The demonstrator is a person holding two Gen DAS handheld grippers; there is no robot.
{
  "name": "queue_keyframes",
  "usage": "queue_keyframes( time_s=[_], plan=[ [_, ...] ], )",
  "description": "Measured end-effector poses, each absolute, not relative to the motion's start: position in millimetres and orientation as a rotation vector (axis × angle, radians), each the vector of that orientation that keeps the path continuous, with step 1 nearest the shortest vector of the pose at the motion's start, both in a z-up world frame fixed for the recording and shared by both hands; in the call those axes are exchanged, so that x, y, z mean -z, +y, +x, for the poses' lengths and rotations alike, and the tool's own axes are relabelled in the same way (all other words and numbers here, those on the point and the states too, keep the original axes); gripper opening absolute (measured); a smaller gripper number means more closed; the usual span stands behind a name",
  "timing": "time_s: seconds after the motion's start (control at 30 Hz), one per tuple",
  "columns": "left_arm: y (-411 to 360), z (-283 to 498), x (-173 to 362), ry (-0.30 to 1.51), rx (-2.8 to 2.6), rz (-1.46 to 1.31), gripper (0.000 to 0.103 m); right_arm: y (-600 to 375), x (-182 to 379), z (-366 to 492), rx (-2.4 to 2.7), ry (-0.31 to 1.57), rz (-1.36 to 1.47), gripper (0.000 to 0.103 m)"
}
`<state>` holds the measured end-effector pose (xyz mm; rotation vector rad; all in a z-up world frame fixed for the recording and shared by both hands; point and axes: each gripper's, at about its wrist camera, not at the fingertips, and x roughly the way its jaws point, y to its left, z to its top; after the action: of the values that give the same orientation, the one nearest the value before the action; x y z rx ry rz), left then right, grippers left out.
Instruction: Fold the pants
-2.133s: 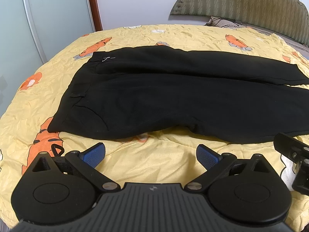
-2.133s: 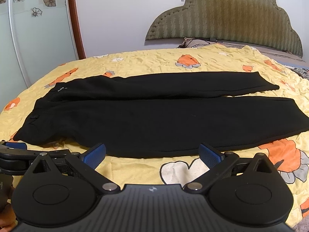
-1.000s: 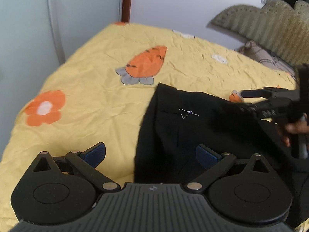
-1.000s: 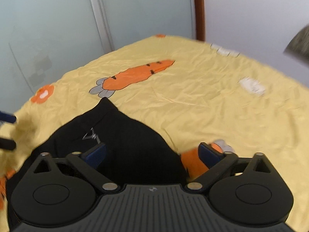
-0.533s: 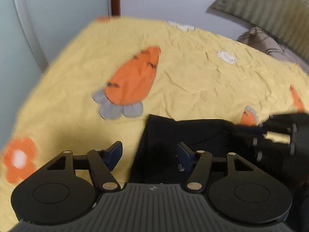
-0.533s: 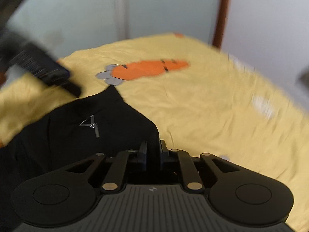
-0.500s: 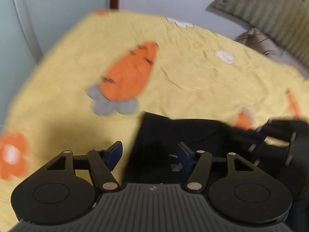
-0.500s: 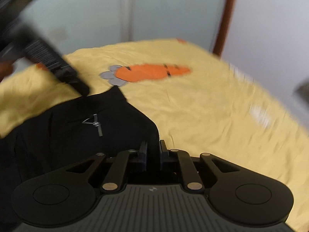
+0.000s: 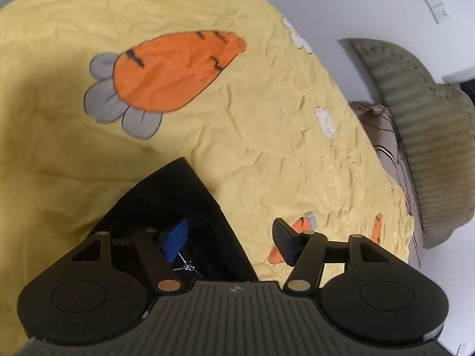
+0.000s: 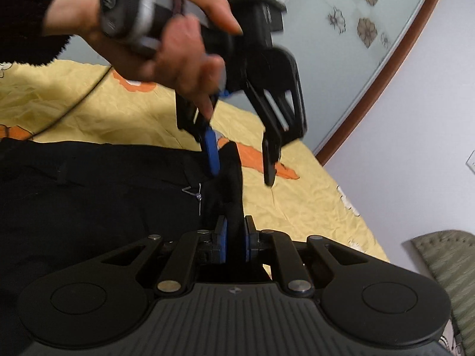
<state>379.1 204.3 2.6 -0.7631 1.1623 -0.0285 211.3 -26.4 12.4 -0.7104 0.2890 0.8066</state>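
Note:
The black pants lie on the yellow bedspread. Their waistband corner is lifted. My right gripper is shut on the waistband edge and holds a fold of black cloth between its blue pads. My left gripper, held in a hand, is open and straddles the raised waistband corner. In the left wrist view the left gripper is open, one blue pad over the pants, the other pad over the bedspread. A small metal hook shows on the waistband.
The bedspread has orange carrot prints. A padded olive headboard and a pillow are at the right. A glass wardrobe door with a brown frame stands behind the bed. A cable trails from the left gripper.
The right gripper has stayed shut on the waistband and has lifted it. The left gripper has swung in over the waistband corner and has opened a little wider.

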Motion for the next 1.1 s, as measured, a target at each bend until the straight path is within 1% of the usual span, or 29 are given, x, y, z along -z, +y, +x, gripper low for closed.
queue_keyframes(
  time_s=[0.03,0.07,0.1,0.13,0.17,0.2,0.23,0.4,0.5,0.6,0.8,0.97,1.03,1.1],
  plan=[
    [203,377,0,1.168,0.021,-0.785,0.052,-28,-14,210,-0.806,0.289,-0.709,0.011],
    [204,374,1,1.170,0.020,-0.804,0.035,-28,-15,208,-0.804,0.286,-0.713,0.011],
    [205,372,2,1.169,0.020,-0.816,0.027,-28,-16,206,-0.800,0.283,-0.720,0.011],
    [206,368,1,1.162,0.017,-0.818,0.023,-30,-16,204,-0.797,0.278,-0.728,0.011],
    [206,363,-2,1.149,0.015,-0.806,0.012,-30,-15,201,-0.793,0.271,-0.738,0.011],
    [206,358,-5,1.139,0.015,-0.793,0.007,-30,-15,199,-0.787,0.267,-0.743,0.011],
    [207,351,-10,1.123,0.011,-0.782,0.006,-28,-14,199,-0.781,0.261,-0.745,0.011],
    [199,294,-45,0.971,-0.009,-0.624,0.005,-27,-21,187,-0.747,0.246,-0.695,0.011],
    [191,240,-60,0.907,0.001,-0.539,0.005,-31,-28,160,-0.765,0.235,-0.682,0.011],
    [190,188,-65,0.873,0.009,-0.516,0.005,-36,-27,123,-0.816,0.230,-0.704,0.011],
    [187,114,-38,0.914,-0.040,-0.490,0.005,-32,-6,62,-0.916,0.295,-0.747,0.011],
    [198,90,-11,0.964,-0.098,-0.548,0.006,-23,13,41,-0.945,0.347,-0.756,0.011],
    [200,87,-7,0.974,-0.106,-0.540,0.007,-20,15,37,-0.940,0.350,-0.765,0.010],
    [199,87,-3,0.982,-0.117,-0.528,0.013,-17,19,39,-0.934,0.365,-0.765,0.010]
  ],
)
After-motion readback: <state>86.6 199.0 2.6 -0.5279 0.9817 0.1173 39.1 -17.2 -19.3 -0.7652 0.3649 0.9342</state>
